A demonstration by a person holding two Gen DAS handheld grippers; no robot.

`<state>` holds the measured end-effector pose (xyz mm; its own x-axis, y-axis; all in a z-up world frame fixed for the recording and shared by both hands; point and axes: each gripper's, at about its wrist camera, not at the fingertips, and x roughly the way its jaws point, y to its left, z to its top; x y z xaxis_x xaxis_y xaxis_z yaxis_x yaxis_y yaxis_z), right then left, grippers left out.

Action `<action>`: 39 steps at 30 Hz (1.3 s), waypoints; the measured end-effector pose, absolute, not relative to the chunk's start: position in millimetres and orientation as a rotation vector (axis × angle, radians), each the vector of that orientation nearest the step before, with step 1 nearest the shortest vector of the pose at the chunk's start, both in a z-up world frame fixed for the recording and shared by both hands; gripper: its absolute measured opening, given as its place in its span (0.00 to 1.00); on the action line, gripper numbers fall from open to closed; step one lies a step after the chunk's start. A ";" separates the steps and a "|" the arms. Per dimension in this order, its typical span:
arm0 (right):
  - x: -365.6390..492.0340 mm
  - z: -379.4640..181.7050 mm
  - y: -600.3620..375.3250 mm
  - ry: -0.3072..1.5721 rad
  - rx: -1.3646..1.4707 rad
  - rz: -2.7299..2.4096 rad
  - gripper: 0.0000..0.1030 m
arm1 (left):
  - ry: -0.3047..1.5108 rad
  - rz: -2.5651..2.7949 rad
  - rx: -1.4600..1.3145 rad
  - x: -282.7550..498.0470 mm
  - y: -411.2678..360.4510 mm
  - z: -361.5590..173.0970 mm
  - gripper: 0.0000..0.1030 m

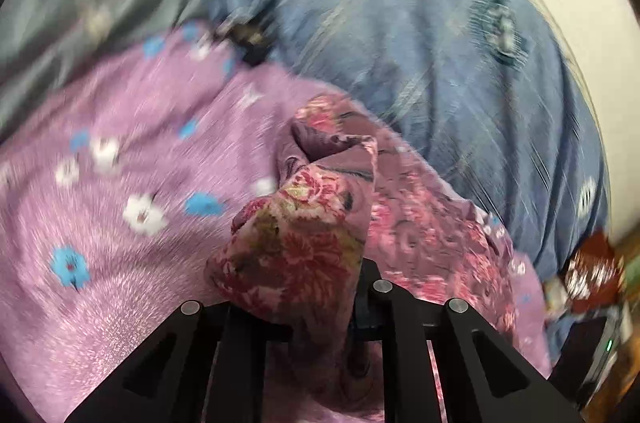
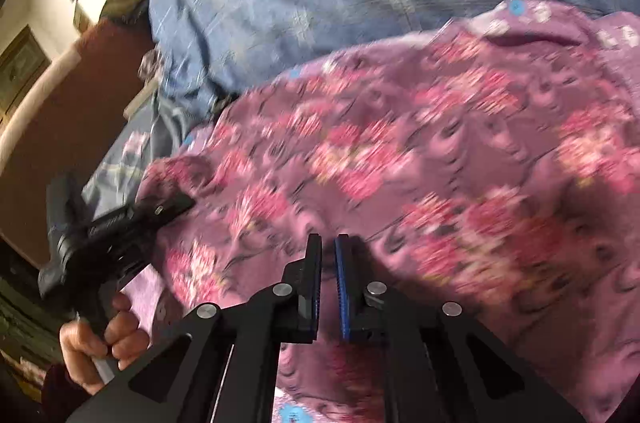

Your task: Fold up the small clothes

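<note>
Floral mauve garment lay spread on our lilac sheet, one bunched edge clamped in our left gripper, while our right gripper, nearly closed on nothing, hovered over its near hem

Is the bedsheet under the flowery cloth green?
No, the bedsheet under the flowery cloth is purple, with little blue and white flowers on it.
</note>
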<state>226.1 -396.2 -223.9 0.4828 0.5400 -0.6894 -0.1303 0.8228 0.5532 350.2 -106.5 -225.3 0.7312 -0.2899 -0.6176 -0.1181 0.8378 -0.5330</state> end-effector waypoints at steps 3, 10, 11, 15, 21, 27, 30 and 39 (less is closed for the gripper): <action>228.1 -214.0 -433.4 0.931 0.536 0.360 0.06 | 0.732 -0.136 -0.511 343.8 -131.9 -198.1 0.11; 228.1 -201.6 -527.0 0.816 0.712 0.197 0.07 | 0.682 -0.283 -0.253 332.5 -244.5 -126.2 0.10; 227.8 -199.8 -540.1 0.797 0.740 0.174 0.07 | 0.676 -0.312 -0.215 331.3 -266.1 -120.2 0.10; 221.3 -195.7 -596.5 0.718 0.859 0.089 0.07 | 0.715 -0.429 -0.085 321.1 -352.0 -120.7 0.10; 213.2 -192.5 -642.4 0.670 0.968 0.049 0.17 | 0.987 -0.566 -0.014 328.7 -419.0 -176.8 0.30; 217.8 -189.8 -633.9 0.682 0.952 0.102 0.38 | 0.951 -0.658 -0.160 325.4 -352.6 -163.8 0.59; 224.9 -180.4 -609.3 0.689 0.894 0.224 0.33 | 0.876 -0.621 -0.164 317.3 -312.3 -162.7 0.61; 247.0 -216.2 -507.7 1.201 0.355 0.336 0.06 | 0.930 -0.343 -0.138 334.3 -268.0 -205.6 0.64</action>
<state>247.0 -507.7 -216.2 0.3252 0.4344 -0.8400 -0.0647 0.8964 0.4386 334.3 -268.1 -205.6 0.5487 -0.3473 -0.7605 0.2295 0.9373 -0.2624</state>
